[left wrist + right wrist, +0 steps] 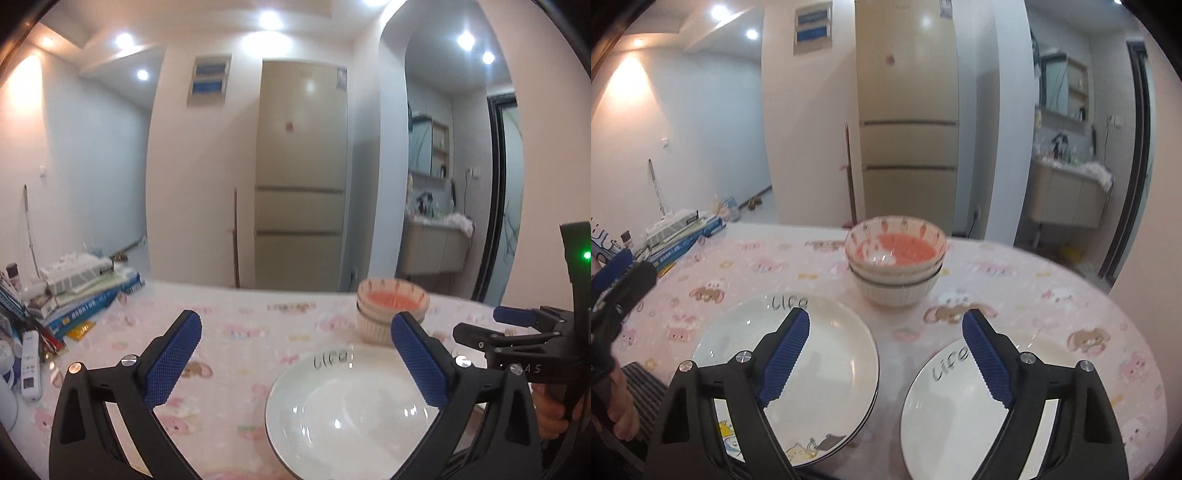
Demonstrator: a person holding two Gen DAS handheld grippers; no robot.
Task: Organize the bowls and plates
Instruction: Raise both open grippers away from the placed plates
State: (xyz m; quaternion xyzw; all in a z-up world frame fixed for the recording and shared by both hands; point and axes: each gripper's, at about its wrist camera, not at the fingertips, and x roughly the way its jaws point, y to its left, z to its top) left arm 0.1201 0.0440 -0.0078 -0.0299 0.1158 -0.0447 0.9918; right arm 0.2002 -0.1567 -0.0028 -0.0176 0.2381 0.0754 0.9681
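Note:
On the pink patterned tablecloth (1015, 280) stand stacked bowls (895, 266), the top one with an orange-red inside; they also show in the left wrist view as the bowl stack (391, 306). In front of them lie a stack of two white plates (827, 354) marked "life" on the left and a single white "life" plate (953, 413) on the right. My right gripper (886, 317) hangs open above the gap between the plates, holding nothing. My left gripper (297, 321) is wide open and empty, just left of the plate stack (351, 406).
Books and boxes (85, 291) and a white remote (29, 365) crowd the table's left end. Behind the far table edge stand a beige fridge (301, 173) and a washbasin cabinet (1067, 199). The other gripper (491, 325) and a hand (550, 410) are close on the right.

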